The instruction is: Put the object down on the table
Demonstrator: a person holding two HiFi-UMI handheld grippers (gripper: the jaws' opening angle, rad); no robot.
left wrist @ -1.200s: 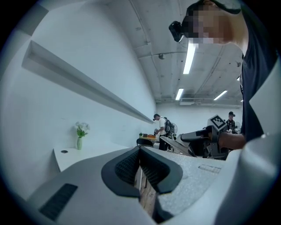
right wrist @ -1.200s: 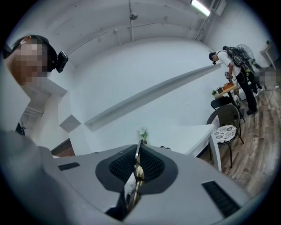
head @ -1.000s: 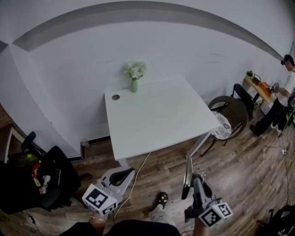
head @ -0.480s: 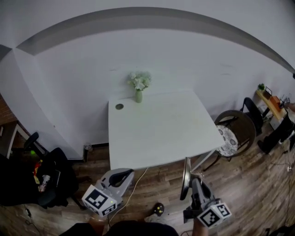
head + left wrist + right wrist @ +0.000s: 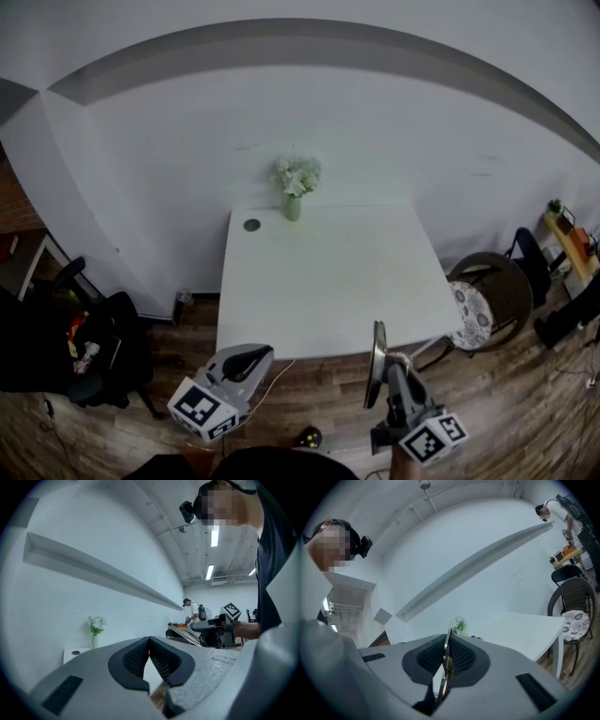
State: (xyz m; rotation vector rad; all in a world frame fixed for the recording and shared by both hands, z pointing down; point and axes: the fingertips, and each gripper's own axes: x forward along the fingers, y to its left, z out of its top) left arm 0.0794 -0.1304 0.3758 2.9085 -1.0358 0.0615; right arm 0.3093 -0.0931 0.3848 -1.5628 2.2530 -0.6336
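We found the right gripper's (image 5: 448,641) jaws clamped on a thin round grey metal disc (image 5: 377,364), held upright on its edge near the front edge of the white square table (image 5: 319,272), not yet on it. The left gripper's (image 5: 149,641) jaws were closed on nothing. We judged the narrow edge grip a risk: released upright, the disc could roll off or topple.

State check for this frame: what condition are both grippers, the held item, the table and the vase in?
Left gripper: jaws shut, nothing between them.
Right gripper: jaws shut on the flat object, short of the table.
Flat object: gripped, standing on edge, not yet set down.
Table: near part bare, vase at its far edge.
Vase: upright, flowers in it.
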